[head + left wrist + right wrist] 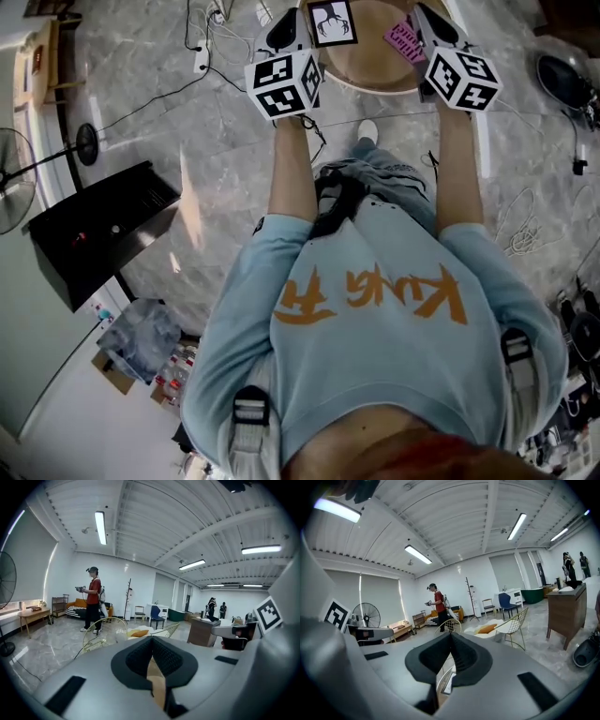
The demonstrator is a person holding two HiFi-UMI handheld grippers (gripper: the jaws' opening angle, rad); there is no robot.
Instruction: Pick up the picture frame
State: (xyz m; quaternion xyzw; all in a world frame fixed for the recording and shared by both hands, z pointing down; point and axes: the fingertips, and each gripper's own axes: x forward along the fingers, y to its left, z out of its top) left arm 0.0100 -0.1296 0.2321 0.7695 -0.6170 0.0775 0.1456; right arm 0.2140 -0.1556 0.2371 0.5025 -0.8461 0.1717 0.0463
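- Wooden and round, the table (370,56) serves as the only holder in view. The picture frame (332,22) lies on it toward its left edge, and a pink card (403,37) toward its right edge.
- The left gripper (152,645) and right gripper (451,641) are held at the table's near rim, jaws pressed together on nothing.
- No step is judged done: the frame is untouched and is yet to be gripped and lifted.

A light-blue sweatshirt (375,375) bears orange lettering (375,292).
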